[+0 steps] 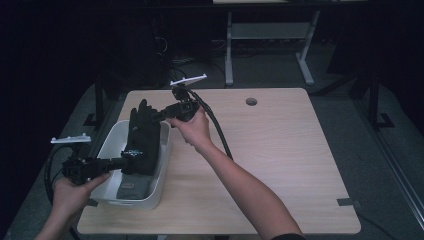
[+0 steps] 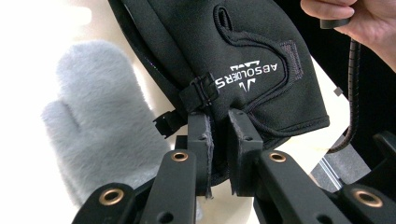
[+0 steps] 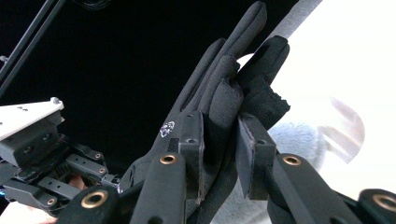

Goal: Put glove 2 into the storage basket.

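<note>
Dark floor and the legs of a second desk frame the pale wooden counter (image 1: pixel 280 150), which carries a white bin (image 1: pixel 150 200) at the lower left of the high view. Over that bin, the left hand-held gripper (image 1: pixel 125 161) is clenched on the cuff end of a black glove (image 1: pixel 142 137); the left gripper view shows its jaws pinching the hem just below a small buckle and the white lettering. The right hand-held gripper (image 1: pixel 159 116) grasps the same glove at the finger end, its jaws closed on the fingertips (image 3: pixel 224 100) in the right gripper view.

So the glove hangs stretched between the two, upright above the bin, cuff low and fingers high. My judgement: the step in hand is laying the glove into the bin, and the next move calls for lowering both ends together, then letting go once the fabric rests inside.

From above, the bin's contents read as a dim grey patch. The left gripper view makes it plain: a fluffy grey mitten (image 2: pixel 95 121) lies beneath the black glove.
</note>
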Demonstrator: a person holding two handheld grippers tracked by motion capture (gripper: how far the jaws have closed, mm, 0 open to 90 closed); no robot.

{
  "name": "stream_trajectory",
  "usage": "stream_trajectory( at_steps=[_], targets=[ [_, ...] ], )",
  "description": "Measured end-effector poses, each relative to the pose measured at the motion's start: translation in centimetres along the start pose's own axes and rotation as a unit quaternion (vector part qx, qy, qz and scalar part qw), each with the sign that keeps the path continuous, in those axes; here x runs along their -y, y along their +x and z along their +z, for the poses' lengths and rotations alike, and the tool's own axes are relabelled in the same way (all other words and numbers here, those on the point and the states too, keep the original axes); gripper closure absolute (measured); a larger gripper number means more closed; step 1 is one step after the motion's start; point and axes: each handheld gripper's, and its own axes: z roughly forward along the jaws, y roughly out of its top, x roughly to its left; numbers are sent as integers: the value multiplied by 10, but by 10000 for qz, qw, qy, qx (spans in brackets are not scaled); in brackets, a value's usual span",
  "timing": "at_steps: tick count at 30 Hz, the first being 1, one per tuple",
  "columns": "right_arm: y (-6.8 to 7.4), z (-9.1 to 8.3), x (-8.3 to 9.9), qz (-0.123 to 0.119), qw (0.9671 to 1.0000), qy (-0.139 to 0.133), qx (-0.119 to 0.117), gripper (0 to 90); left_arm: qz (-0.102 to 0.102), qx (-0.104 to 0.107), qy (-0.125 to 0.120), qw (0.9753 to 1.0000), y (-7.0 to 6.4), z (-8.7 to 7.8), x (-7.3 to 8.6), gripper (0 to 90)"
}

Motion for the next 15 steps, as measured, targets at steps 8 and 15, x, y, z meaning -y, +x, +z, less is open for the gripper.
stream_trajectory(
  at_steps=[8, 15],
  targets=[
    [-4, 10, -2, 95, 9998, -137, -144, 786, -103, -62, 23, 9999, 9, -5, 8, 814],
    [-15, 30, 7, 212, 9997, 123, -74, 811, -44, -272, 492, 9984, 20, 9, 21, 821]
  ],
)
